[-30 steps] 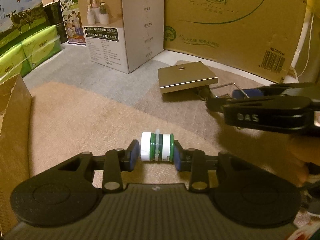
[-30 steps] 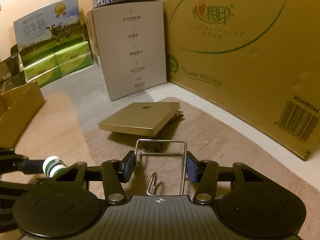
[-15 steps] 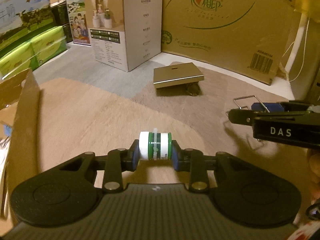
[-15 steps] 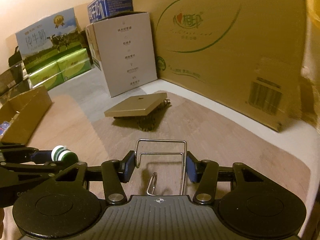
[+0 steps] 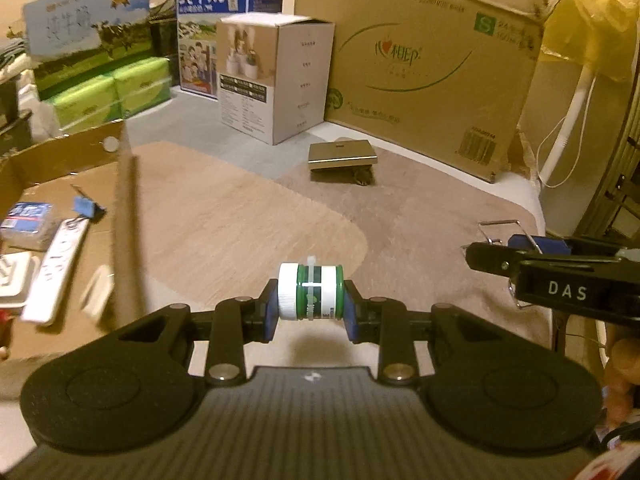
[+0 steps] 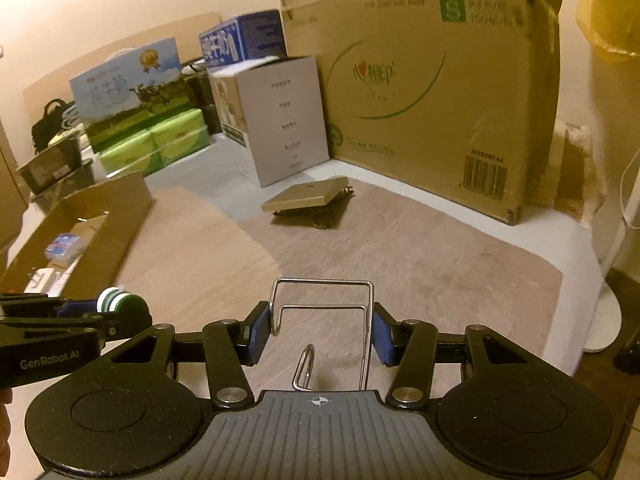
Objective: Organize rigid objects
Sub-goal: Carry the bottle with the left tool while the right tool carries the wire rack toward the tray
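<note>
**Both grippers loaded, box at left**

While both are held above the table (image 5: pixel 240 208), the left hand-held gripper (image 5: pixel 310 304) clamps a small green-and-white plastic bottle (image 5: pixel 310 292) sideways between its blue pads, white cap to the left. The right hand-held gripper (image 6: pixel 318 330) is closed on a bent silver wire rack (image 6: pixel 322 312), pads pressing its two sides. An open brown cardboard box (image 5: pixel 124 200) sits at left, its near wall between the bottle and the contents: a white remote (image 5: pixel 56 264), a blue binder clip (image 5: pixel 86 208), and a blue-and-white packet (image 5: pixel 26 216). Farther back a flat gold square plate (image 5: pixel 342 154) rests on something dark. Behind it stand a white product carton (image 5: pixel 276 80) and a large brown shipping carton (image 5: pixel 420 68). Green tissue packs (image 5: pixel 108 92) are at far left.
</note>
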Demonstrator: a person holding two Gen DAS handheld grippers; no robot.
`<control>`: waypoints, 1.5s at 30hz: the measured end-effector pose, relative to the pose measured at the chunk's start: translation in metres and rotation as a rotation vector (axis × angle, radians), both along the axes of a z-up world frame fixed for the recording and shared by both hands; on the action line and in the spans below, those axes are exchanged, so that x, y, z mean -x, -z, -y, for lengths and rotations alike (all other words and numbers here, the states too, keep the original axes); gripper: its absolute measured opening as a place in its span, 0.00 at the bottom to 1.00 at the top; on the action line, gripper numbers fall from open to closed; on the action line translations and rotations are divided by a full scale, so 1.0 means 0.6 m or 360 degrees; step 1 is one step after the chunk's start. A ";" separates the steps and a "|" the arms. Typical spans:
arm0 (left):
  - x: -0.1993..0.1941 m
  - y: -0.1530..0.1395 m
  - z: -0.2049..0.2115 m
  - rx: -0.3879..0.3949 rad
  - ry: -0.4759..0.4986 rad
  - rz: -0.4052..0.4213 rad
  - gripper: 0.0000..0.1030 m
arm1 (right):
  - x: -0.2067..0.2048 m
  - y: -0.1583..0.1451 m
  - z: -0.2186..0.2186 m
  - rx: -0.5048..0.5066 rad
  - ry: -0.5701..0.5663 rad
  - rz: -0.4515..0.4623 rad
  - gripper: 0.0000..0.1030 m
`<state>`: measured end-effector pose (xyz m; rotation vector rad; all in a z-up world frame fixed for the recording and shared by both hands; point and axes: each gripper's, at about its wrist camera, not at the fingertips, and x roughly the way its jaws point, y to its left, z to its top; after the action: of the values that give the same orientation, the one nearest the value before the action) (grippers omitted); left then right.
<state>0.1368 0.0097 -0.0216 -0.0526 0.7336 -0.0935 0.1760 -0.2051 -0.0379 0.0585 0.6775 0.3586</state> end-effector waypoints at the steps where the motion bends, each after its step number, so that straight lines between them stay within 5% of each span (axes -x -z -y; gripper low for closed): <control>1: 0.012 -0.006 -0.003 -0.0001 -0.0006 0.0008 0.28 | 0.009 -0.005 -0.001 -0.0005 -0.0003 0.0001 0.50; 20: 0.163 -0.057 -0.058 -0.0025 -0.0123 0.0078 0.28 | 0.134 -0.047 -0.047 -0.0036 -0.0111 0.0007 0.50; 45: 0.245 -0.071 -0.178 -0.0032 -0.0399 0.0076 0.28 | 0.182 -0.054 -0.175 -0.0043 -0.0408 0.0025 0.50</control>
<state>-0.0102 0.1167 0.0210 -0.1221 0.6748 0.1512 0.0665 -0.1001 -0.0057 -0.0057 0.6661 0.6138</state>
